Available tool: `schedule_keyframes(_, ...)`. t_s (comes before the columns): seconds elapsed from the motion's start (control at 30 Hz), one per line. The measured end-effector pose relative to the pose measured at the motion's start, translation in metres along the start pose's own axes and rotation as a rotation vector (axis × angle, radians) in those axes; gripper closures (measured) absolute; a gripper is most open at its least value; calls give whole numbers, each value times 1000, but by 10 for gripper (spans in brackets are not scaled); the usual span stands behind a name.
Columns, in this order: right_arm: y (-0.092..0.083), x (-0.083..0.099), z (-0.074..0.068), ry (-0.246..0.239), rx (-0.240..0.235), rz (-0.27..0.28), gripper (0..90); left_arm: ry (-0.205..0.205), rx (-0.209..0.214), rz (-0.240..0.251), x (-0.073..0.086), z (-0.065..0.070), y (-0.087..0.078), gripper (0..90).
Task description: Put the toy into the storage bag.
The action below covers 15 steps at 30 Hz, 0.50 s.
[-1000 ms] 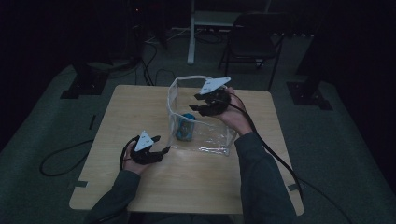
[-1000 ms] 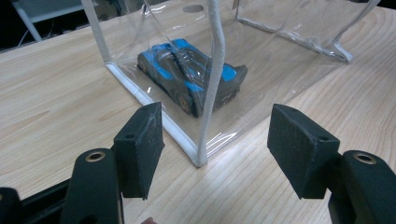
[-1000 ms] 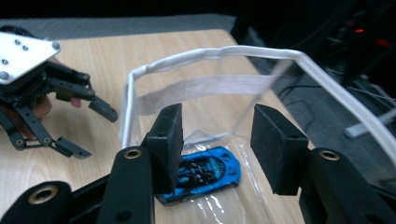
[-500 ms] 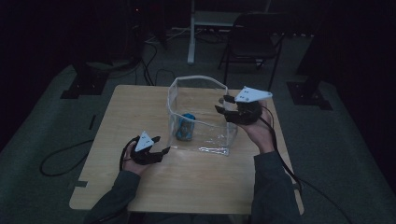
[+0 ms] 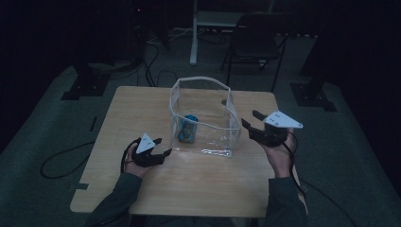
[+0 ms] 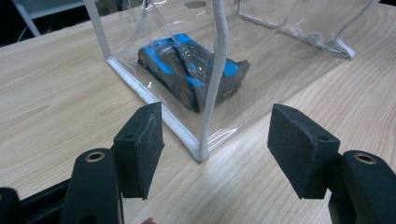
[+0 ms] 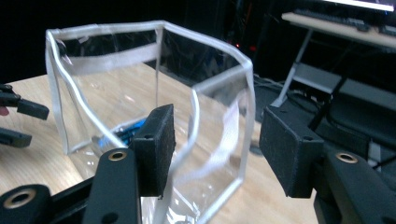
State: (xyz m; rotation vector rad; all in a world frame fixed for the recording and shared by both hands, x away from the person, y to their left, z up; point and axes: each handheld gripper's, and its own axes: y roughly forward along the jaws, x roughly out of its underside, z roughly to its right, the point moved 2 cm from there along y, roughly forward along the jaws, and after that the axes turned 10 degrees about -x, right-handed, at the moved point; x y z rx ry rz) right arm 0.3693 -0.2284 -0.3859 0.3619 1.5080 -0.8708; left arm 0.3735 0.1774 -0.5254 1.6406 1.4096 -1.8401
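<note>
A clear plastic bag (image 5: 201,113) with white trim stands upright and open-topped in the middle of the wooden table (image 5: 142,104). A blue and black toy car (image 5: 189,128) lies inside it on the bottom. My left gripper (image 5: 163,146) rests open on the table just short of the bag's near left corner (image 6: 140,88), with the car (image 6: 187,65) behind the plastic. My right gripper (image 5: 249,118) hovers to the right of the bag, apart from it. Its jaws have just been opening and grip nothing; the bag's corner (image 7: 116,70) lies beyond them (image 7: 215,140).
The bag's clear flap (image 5: 217,142) lies flat on the table toward the person. A dark chair (image 5: 257,42) and a white stand (image 5: 194,33) are behind the table. Cables (image 5: 61,156) run over the floor at left.
The right gripper has come away from the bag's open top, moving right and slightly down to beside the bag. The left gripper has stayed put.
</note>
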Motion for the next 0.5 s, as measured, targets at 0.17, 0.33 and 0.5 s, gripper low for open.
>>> schedule_keyframes(0.17, -7, 24, 5, 43, 24, -16, 442, 6, 2, -1, 0, 2, 1, 360)
schedule_keyframes(0.33, -10, 32, 9, 72, 47, -29, 441, 4, 2, 0, 0, 1, 0, 360)
schedule_keyframes(0.5, -11, 48, 11, 74, 65, -45, 421, 0, 7, 1, 0, 1, 0, 359)
